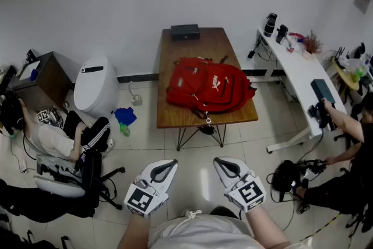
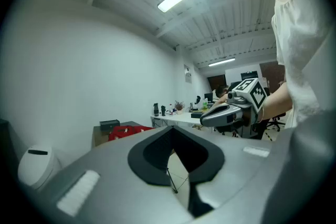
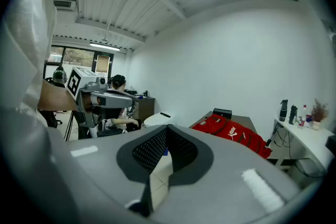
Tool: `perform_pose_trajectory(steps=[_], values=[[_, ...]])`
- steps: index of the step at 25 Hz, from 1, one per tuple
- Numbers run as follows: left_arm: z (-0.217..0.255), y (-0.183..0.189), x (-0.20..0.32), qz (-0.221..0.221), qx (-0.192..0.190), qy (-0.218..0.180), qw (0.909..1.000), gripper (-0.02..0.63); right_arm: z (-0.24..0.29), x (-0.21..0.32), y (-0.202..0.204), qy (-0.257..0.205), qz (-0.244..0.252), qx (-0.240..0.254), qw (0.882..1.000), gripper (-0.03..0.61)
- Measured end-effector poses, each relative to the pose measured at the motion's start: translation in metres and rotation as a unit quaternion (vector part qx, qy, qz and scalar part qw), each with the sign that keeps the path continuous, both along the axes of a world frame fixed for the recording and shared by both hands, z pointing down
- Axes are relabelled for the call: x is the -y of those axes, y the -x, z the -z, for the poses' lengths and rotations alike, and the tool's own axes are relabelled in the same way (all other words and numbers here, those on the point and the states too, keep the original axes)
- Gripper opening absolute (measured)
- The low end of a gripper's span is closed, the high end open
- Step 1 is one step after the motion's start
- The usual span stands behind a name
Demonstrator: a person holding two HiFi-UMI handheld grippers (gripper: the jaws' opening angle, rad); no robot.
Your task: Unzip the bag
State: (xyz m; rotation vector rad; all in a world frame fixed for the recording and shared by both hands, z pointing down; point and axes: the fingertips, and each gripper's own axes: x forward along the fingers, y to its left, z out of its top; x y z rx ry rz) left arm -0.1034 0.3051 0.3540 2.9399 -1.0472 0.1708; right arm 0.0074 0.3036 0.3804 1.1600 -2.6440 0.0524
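L gripper [image 1: 170,165] and R gripper [image 1: 220,164] held low before torso, side by side, well apart, tips angled fwd and slightly inward. Both sets of jaws seen closed tip to tip in own gripper views, nothing gripped between. L marker cube [image 1: 140,199] and R marker cube [image 1: 250,190] turned up twd head cam. L forearm [image 1: 134,232] and R forearm [image 1: 269,231] bare, drawn in close to body.

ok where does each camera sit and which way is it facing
Head view: on the person's head, looking down at the red backpack on the wooden table; left gripper, right gripper and forearms show.
Left gripper view: on the left gripper, looking along its jaws toward the table, right gripper alongside.
Right gripper view: on the right gripper, facing likewise, left gripper alongside.
Shared: all three show the red backpack.
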Motion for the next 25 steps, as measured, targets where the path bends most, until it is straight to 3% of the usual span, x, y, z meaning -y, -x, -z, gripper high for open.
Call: perform_pose_trajectory(steps=[7,13,21,25], values=[[-0.005,0.032,0.051,0.028,0.018,0.008,0.9994,0.006,0.002,0.047,0.004,-0.001,-0.007,-0.010,1.000,0.005],[-0.022,0.004,0.122,0.022,0.021,0.007,0.9995,0.006,-0.010,0.129,-0.009,0.014,0.000,0.000,1.000,0.005],[-0.039,-0.036,0.250,0.061,0.045,0.023,0.9968,0.006,-0.016,0.270,-0.042,0.037,0.058,-0.001,0.998,0.005],[-0.053,-0.051,0.299,0.082,0.031,0.037,0.9954,0.006,-0.035,0.320,-0.055,0.057,0.078,-0.016,0.995,0.005]])
